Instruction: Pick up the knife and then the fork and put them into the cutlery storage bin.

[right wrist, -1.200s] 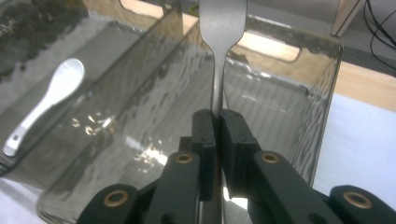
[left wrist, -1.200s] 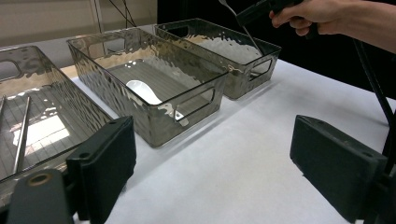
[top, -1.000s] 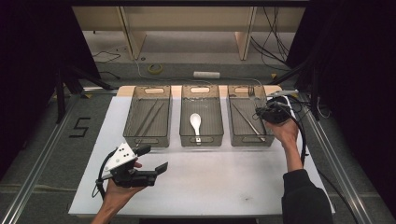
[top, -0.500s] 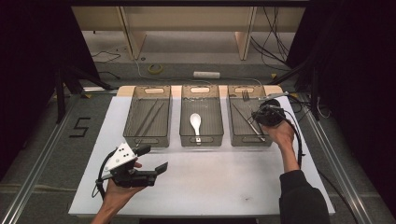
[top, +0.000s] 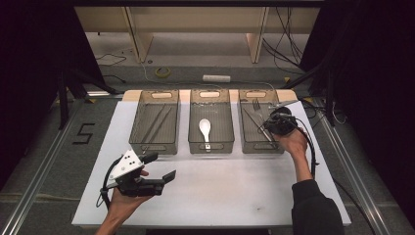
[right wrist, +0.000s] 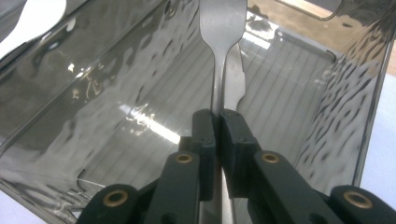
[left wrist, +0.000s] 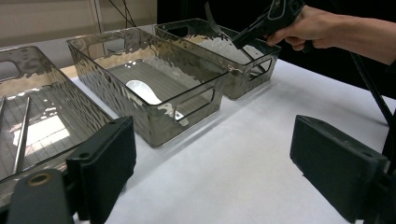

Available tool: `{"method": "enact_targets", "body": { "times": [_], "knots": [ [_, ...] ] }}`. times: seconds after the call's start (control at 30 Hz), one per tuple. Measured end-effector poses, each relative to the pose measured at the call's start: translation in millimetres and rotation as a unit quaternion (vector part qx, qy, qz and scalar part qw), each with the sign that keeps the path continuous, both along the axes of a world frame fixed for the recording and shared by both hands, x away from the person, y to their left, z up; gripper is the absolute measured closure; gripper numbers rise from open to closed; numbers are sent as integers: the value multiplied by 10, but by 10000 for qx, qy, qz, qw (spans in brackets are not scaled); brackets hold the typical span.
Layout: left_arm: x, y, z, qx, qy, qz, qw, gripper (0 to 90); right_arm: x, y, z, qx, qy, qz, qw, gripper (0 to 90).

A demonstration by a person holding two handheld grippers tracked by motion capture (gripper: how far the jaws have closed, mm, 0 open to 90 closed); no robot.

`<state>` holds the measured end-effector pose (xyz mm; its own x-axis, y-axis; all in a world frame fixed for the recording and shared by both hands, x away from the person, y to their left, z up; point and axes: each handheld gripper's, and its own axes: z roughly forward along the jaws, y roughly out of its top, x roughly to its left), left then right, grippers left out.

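A fork is pinched by the right gripper over the right-hand bin, while the left gripper is held spread above the table.

In the high view, the right gripper (top: 278, 122) is seen above the right bin (top: 249, 142), a fork (top: 283, 104) jutting out past the bin's far corner; the left gripper (top: 162, 166) is held with jaws apart over the white table (top: 235, 196). In the left gripper view, two wide-spread jaws are seen with nothing between them, the middle bin (left wrist: 196, 100) with a white spoon (left wrist: 142, 91) lying ahead. In the right gripper view, the jaws are pressed together on the fork (right wrist: 219, 56) handle, the bin (right wrist: 327, 116) lying beneath.
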<state>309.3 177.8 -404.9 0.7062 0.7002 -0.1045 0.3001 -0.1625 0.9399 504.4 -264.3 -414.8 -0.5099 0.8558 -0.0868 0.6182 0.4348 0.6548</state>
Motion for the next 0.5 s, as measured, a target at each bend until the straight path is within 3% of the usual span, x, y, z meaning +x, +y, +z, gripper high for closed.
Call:
{"method": "enact_targets", "body": {
  "times": [0.5],
  "knots": [
    [0, -2, -1, 18, -5, -3, 10000, 141, 23, 27, -56, -155, 278, 47, 9995, 840]
  ]
}}
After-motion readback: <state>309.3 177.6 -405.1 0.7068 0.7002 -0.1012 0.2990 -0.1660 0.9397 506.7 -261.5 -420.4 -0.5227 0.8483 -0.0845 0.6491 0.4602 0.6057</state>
